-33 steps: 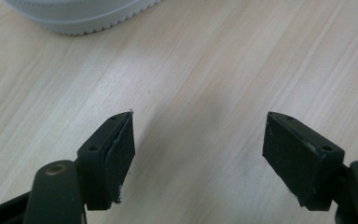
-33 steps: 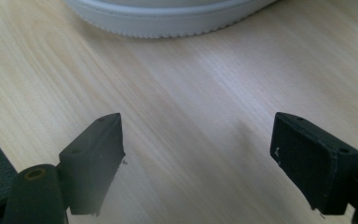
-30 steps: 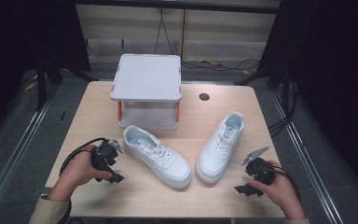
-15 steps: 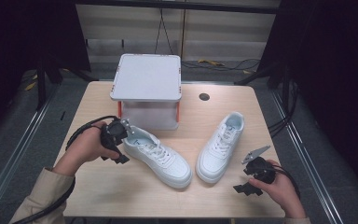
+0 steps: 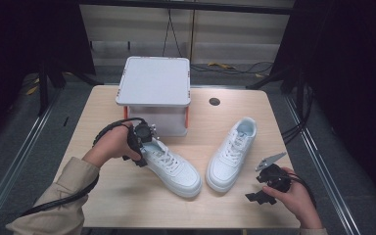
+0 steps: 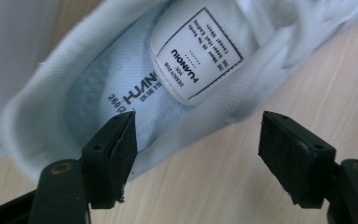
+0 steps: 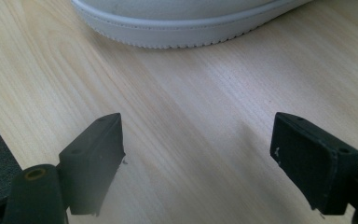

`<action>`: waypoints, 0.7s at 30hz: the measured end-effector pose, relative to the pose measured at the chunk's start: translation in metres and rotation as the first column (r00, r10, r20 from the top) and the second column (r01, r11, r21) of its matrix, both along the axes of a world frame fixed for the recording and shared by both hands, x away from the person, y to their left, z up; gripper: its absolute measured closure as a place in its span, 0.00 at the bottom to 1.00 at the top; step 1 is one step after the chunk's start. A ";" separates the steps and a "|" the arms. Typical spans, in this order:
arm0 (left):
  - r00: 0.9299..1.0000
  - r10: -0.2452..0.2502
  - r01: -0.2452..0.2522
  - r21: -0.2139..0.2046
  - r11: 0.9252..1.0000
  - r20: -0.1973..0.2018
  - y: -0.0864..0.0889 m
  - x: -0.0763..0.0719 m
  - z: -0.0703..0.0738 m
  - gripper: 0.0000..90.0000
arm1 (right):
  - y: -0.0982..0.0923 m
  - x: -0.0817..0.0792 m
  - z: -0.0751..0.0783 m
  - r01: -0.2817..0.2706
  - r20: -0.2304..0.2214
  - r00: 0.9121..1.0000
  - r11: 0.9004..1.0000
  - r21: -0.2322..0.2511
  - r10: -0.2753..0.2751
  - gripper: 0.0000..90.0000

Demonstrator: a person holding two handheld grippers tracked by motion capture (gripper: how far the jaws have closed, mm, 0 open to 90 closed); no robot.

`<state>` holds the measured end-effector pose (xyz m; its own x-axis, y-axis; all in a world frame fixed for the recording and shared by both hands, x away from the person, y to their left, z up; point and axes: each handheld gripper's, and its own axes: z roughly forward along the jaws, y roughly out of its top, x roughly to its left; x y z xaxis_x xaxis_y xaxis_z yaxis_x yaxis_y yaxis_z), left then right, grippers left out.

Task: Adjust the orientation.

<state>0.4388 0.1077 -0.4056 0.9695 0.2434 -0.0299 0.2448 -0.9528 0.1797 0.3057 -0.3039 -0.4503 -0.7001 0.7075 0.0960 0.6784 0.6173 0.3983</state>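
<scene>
Left claw (image 5: pixel 146 142): centre-left of the high view, at the heel of the left sneaker (image 5: pixel 172 165). Its jaws stand wide apart and hold nothing. In the left gripper view one jaw sits over the heel opening above the printed insole, the other out over bare wood, so the collar wall lies between them.

Left sneaker: white, flat on the counter (image 5: pixel 235 122), toe toward the lower middle of the frame, heel just in front of the storage box (image 5: pixel 154 93).

Storage box: white lid, orange corner trim, upper middle of the counter, shut.

Right sneaker (image 5: pixel 231 154): right of centre, toe near the other's toe, heel angled to the upper right.

Right claw (image 5: pixel 266 185): lower right of the high view, near the right sneaker's toe but apart from it. Jaws wide, nothing between them. The right gripper view has bare wood between the jaws and a white sole edge along the top.

Risk, as I judge it: a pinch on the soft collar alone could fold it and let the shoe tip or slide out on lifting. Pushing in could also shove the heel against the box.
</scene>
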 end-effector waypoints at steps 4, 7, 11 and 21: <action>0.999 -0.026 0.026 -0.005 1.000 -0.038 -0.004 0.004 -0.026 0.46 | -0.001 0.000 0.001 -0.001 0.008 1.000 1.000 0.002 0.001 0.19; 0.999 -0.009 0.009 -0.008 1.000 -0.046 -0.006 0.006 -0.028 0.51 | -0.002 0.000 0.001 0.001 0.015 1.000 1.000 0.001 -0.001 0.19; 0.999 -0.043 0.043 0.012 0.999 -0.015 -0.007 0.004 -0.029 0.53 | -0.002 0.000 0.002 -0.005 0.017 1.000 1.000 0.003 0.005 0.19; 0.996 -0.080 0.078 -0.038 0.996 -0.045 -0.001 -0.018 -0.015 0.79 | 0.000 0.000 0.002 -0.008 0.024 1.000 1.000 0.011 0.008 0.19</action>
